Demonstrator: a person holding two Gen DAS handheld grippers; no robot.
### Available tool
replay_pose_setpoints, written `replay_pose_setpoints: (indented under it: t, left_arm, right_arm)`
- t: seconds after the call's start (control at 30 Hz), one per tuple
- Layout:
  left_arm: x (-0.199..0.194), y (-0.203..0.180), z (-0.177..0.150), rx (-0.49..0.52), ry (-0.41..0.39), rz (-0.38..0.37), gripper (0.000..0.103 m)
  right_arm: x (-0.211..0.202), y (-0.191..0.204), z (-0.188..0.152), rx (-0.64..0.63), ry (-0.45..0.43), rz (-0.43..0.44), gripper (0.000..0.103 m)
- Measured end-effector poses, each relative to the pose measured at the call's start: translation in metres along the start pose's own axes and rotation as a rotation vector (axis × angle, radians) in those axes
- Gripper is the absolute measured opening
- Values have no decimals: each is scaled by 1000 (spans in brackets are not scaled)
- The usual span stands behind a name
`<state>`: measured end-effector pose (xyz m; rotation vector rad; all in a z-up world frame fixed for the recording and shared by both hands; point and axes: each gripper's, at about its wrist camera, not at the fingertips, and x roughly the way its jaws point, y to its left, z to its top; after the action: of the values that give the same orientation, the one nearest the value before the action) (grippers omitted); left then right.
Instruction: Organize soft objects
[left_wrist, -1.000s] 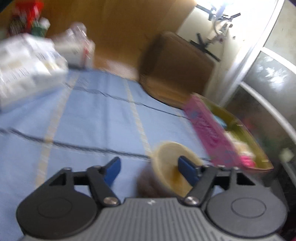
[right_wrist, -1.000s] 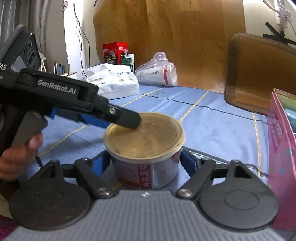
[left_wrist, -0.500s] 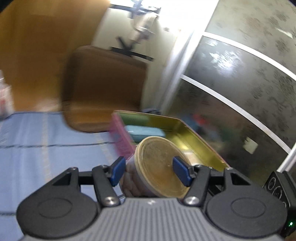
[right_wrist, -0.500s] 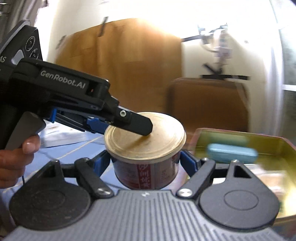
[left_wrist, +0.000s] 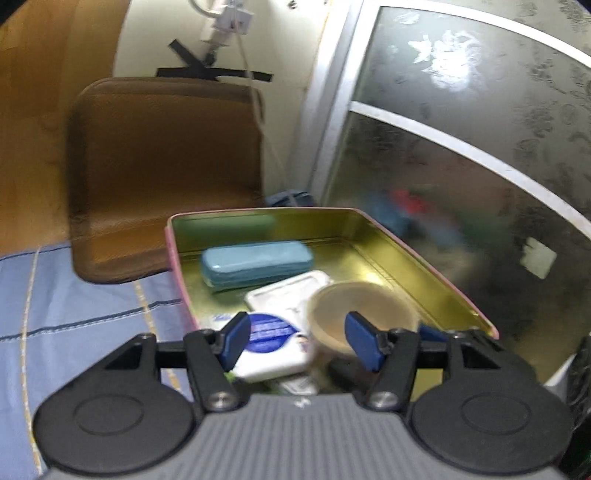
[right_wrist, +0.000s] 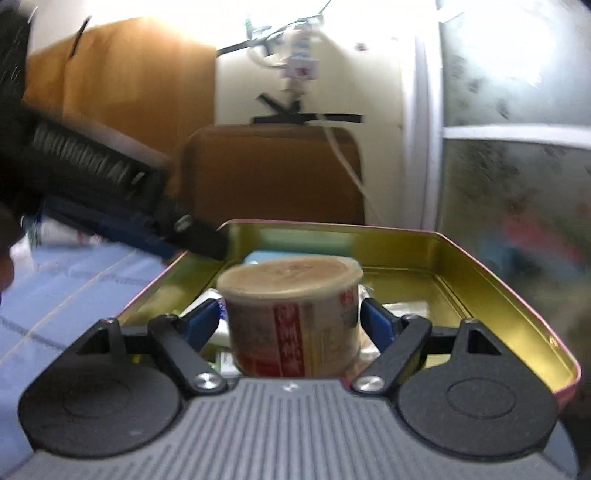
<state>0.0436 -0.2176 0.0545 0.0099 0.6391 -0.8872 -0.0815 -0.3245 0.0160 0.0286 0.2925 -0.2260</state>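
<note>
A round tub with a tan lid sits between the fingers of my right gripper, which is shut on its sides and holds it over the gold-lined pink tin. In the left wrist view the tub shows over the tin. My left gripper is open above the tin's near end, apart from the tub; its finger shows at the left. In the tin lie a teal case and white wipe packs.
A brown padded chair back stands behind the tin. The blue striped cloth covers the table to the left. A frosted glass door is at the right. A white cable hangs from the wall.
Both grippers swung right, from over the blue cloth to over the tin. The tub went with my right gripper. My left finger lifted off the tub's lid.
</note>
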Motion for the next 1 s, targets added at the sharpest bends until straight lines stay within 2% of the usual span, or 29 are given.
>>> replay_pose_setpoints:
  t: [0.1, 0.33, 0.4, 0.47, 0.5, 0.67, 0.73, 0.8, 1.0]
  left_arm:
    - [-2, 5, -3, -12, -2, 33, 59]
    - [-23, 13, -8, -24, -24, 106, 61]
    - [-32, 17, -12, -25, -32, 121, 63]
    - [-43, 22, -16, -30, -43, 127, 65]
    - [-48, 24, -18, -32, -50, 130, 65]
    - [-62, 32, -25, -40, -59, 160, 65]
    - [-67, 36, -28, -48, -53, 167, 65]
    - [-75, 37, -32, -35, -59, 184, 66]
    - [-86, 39, -45, 1, -58, 246, 75]
  right_arm:
    - [-11, -12, 1, 70, -33, 19, 85]
    - [-30, -10, 0, 80, -58, 14, 85]
    - [-30, -5, 3, 56, -55, 7, 78]
    - [-27, -1, 4, 24, -30, -17, 62]
    - [-22, 1, 5, 17, -8, -20, 58]
    - [26, 15, 18, -53, 80, -72, 55]
    - [38, 13, 22, -18, 103, -95, 53]
    - [28, 14, 26, 34, 67, -67, 54]
    - [-23, 26, 16, 55, -6, 26, 55]
